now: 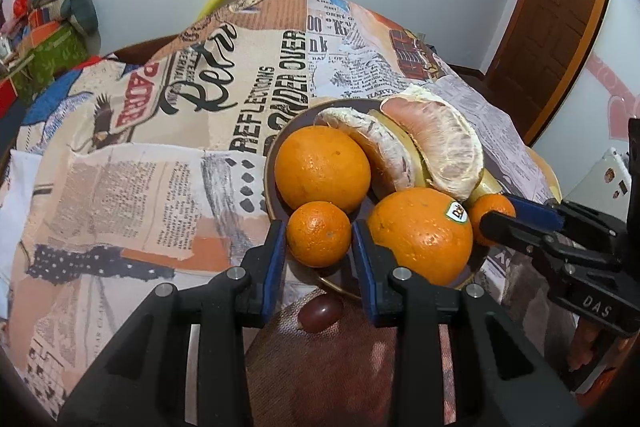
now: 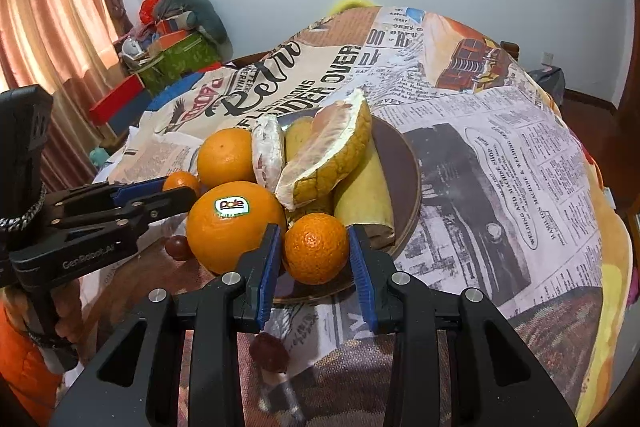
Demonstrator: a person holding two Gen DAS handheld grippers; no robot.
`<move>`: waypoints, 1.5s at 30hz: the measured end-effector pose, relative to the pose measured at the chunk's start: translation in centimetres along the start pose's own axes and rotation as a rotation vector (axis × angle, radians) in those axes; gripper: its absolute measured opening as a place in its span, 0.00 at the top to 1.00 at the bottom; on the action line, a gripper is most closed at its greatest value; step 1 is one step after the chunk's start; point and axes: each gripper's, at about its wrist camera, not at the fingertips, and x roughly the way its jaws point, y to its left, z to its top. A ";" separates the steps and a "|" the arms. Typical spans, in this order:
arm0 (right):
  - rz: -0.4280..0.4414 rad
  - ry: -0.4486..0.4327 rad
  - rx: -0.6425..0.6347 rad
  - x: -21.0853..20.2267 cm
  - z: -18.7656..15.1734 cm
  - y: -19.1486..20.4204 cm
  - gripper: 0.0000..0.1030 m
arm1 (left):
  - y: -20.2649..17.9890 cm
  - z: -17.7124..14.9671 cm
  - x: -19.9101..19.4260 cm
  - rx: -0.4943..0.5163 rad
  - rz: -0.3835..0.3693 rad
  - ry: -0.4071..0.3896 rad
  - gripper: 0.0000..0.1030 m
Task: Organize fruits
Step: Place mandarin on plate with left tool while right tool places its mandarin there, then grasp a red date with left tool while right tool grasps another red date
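A brown plate holds two big oranges, one with a Dole sticker and one plain, pomelo pieces and a yellow fruit. My left gripper is shut on a small mandarin at the plate's near rim. My right gripper is shut on another small mandarin at the plate's front edge.
The table wears a newspaper-print cloth. A dark red grape or date lies on the cloth just off the plate, another lies below my right gripper. Boxes and cushions stand at back left.
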 end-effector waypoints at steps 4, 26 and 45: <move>0.006 0.014 -0.004 0.5 -0.2 0.1 0.69 | -0.1 -0.1 0.4 0.003 -0.002 0.008 0.68; -0.033 0.007 -0.031 -2.6 -0.8 0.7 0.62 | 0.1 -1.2 -4.8 0.019 0.041 -0.044 0.54; -0.039 0.127 -0.069 -0.1 -4.6 2.1 0.71 | 1.4 -5.4 -5.0 -0.026 0.036 0.042 0.43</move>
